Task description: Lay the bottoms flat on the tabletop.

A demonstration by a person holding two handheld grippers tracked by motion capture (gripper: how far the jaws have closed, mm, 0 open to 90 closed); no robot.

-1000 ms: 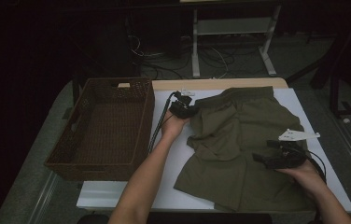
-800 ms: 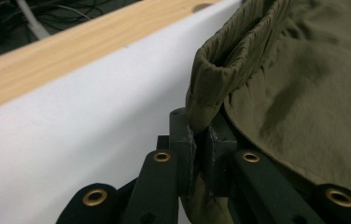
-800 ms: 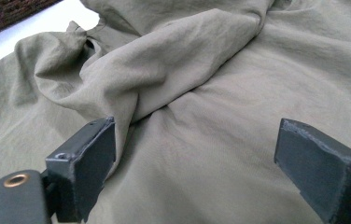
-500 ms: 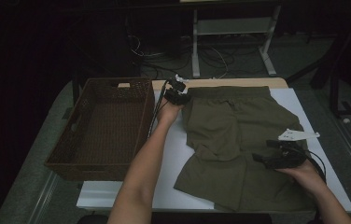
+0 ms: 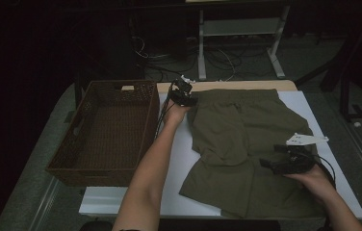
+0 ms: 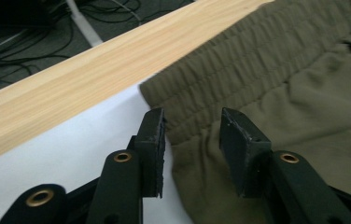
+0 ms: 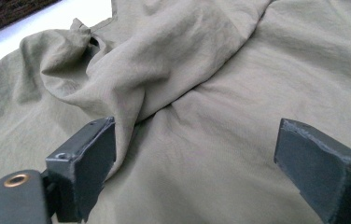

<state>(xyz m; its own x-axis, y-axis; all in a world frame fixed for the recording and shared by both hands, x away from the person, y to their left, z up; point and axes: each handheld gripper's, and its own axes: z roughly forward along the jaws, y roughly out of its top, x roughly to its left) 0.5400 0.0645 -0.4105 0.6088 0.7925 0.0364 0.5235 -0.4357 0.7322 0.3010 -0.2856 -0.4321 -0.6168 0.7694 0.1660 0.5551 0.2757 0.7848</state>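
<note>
A pair of olive green shorts [image 5: 241, 130] lies spread on the white table top [image 5: 179, 159], waistband towards the far edge. My left gripper [image 5: 184, 90] is at the waistband's left corner. In the left gripper view its jaws [image 6: 192, 126] stand a little apart, open, with the elastic waistband [image 6: 257, 60] lying flat between and beyond them. My right gripper [image 5: 273, 158] hovers over the right leg of the shorts, near a fold. Its jaws are wide open [image 7: 197, 140] just above the wrinkled cloth [image 7: 211, 70], holding nothing.
A dark wicker basket [image 5: 92, 175] stands on the left of the table, beside my left forearm. A light wooden strip [image 6: 71, 102] runs along the table's far edge. Behind the table are cables and a white stand [image 5: 237, 29] on the floor.
My left gripper has moved away from me towards the far edge, drawing the waistband out straight, and the shorts now lie flatter. The right gripper has hardly moved.
</note>
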